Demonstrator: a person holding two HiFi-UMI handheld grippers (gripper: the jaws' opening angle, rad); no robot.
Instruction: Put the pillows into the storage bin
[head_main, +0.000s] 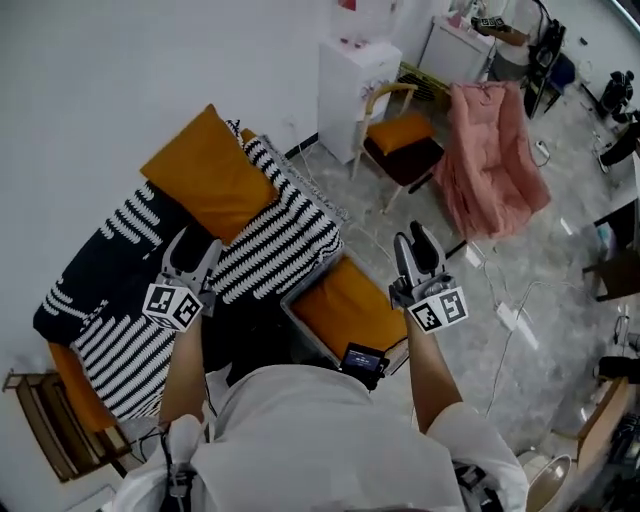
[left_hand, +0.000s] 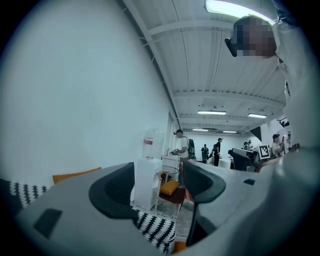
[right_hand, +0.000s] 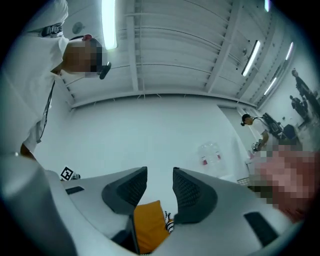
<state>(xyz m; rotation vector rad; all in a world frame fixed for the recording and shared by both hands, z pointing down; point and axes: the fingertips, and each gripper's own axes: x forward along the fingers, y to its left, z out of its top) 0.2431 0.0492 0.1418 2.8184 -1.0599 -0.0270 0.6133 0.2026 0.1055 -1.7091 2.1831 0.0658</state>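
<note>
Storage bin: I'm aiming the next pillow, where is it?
Head view, centre: the storage bin stands just right of the striped sofa, with an orange pillow inside it.

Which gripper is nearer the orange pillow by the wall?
Left. Left gripper hovers just short of the orange pillow; right gripper is far off to its right.

pillow (head_main: 208, 172) sitting on the blanket (head_main: 285, 240) along the wall (head_main: 110, 70) on the left, storage bin (head_main: 303, 335) just right of that with another pillow (head_main: 345, 305) in it, water dispenser (head_main: 355, 80) further back against the wall, chair (head_main: 400, 140) right next to it, cloth-draped seat (head_main: 490, 165) to the chair's right
</note>
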